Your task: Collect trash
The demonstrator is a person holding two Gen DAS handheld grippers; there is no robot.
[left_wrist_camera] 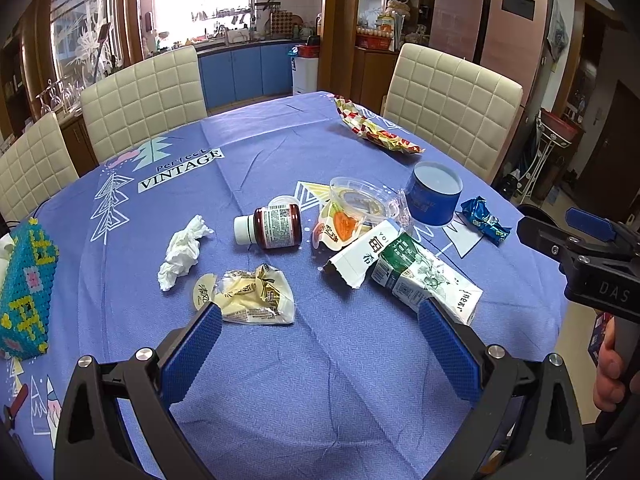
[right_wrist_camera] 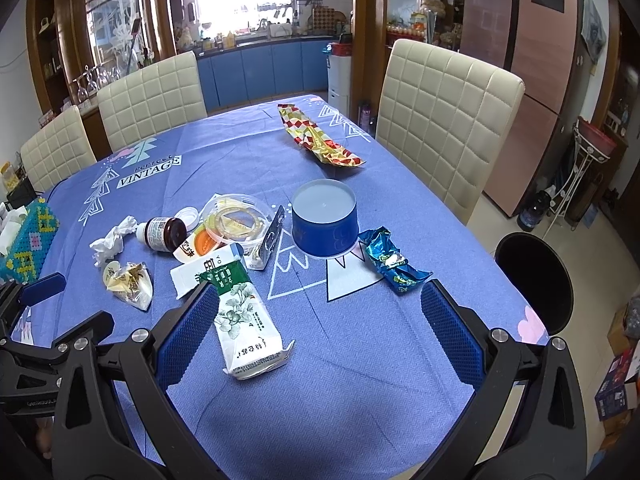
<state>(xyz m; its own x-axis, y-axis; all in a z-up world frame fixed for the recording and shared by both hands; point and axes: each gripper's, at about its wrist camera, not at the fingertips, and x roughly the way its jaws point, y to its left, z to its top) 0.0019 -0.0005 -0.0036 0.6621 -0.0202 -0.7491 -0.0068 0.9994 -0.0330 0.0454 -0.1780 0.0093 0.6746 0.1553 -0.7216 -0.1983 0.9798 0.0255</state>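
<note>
Blue tablecloth (left_wrist_camera: 280, 152) printed "Perfect VINTAGE", left claw (left_wrist_camera: 320, 320) spread empty, right claw (right_wrist_camera: 320, 308) spread empty

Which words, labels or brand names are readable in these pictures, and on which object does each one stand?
"Perfect VINTAGE": printed on the purple tablecloth.
"DAS": on the black body of the right tongs, cut off at the picture's edge.
Large Chinese characters on the white torn carton: visible, not reliably readable.
Brown glass bottle's label, green-and-white tissue pack, blue foil wrapper: print too small.
</note>
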